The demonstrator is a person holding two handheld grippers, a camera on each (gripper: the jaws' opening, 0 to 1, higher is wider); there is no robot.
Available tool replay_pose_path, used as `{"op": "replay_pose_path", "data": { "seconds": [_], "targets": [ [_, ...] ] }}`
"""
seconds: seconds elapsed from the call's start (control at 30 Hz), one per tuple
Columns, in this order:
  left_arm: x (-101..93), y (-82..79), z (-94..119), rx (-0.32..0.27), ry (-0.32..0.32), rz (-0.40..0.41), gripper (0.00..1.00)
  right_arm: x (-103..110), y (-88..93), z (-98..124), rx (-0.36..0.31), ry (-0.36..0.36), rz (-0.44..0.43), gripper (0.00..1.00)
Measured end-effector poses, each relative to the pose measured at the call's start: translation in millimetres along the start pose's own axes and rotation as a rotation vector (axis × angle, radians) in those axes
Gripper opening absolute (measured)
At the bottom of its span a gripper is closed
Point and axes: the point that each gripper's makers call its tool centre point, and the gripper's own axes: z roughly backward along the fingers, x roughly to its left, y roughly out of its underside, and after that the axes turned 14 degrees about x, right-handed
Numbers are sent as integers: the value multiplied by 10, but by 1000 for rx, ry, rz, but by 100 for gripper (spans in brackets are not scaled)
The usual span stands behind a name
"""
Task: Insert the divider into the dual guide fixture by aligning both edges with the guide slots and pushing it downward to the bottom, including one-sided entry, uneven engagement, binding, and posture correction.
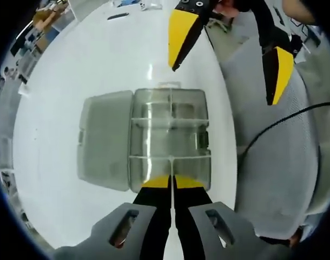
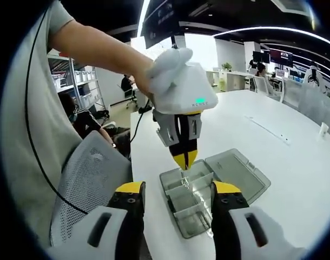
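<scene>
The dual guide fixture (image 1: pixel 170 138) is a clear plastic compartment box, lid hinged fully open and lying flat beside it on the white tabletop (image 1: pixel 73 70). The clear divider (image 1: pixel 171 165) stands upright between its walls, gripped at the top edge.

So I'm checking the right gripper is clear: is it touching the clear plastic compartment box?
Apart. In the left gripper view, the right gripper hangs open beyond the clear plastic compartment box, white table visible between them.

This was an open-plan office or lab: a long white table (image 2: pixel 295 135), metal storage shelves (image 2: pixel 73 81) left of the right gripper, ceiling strip lights (image 2: pixel 262 30), seated people (image 2: pixel 78 116) beyond.
</scene>
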Motion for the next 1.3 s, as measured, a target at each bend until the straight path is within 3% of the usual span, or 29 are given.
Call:
{"op": "replay_pose_path", "data": {
  "seconds": [1.3],
  "targets": [
    [3, -4, -161, 19, -24, -43, 0, -11, 55, -2, 4, -1, -15, 46]
  ]
}}
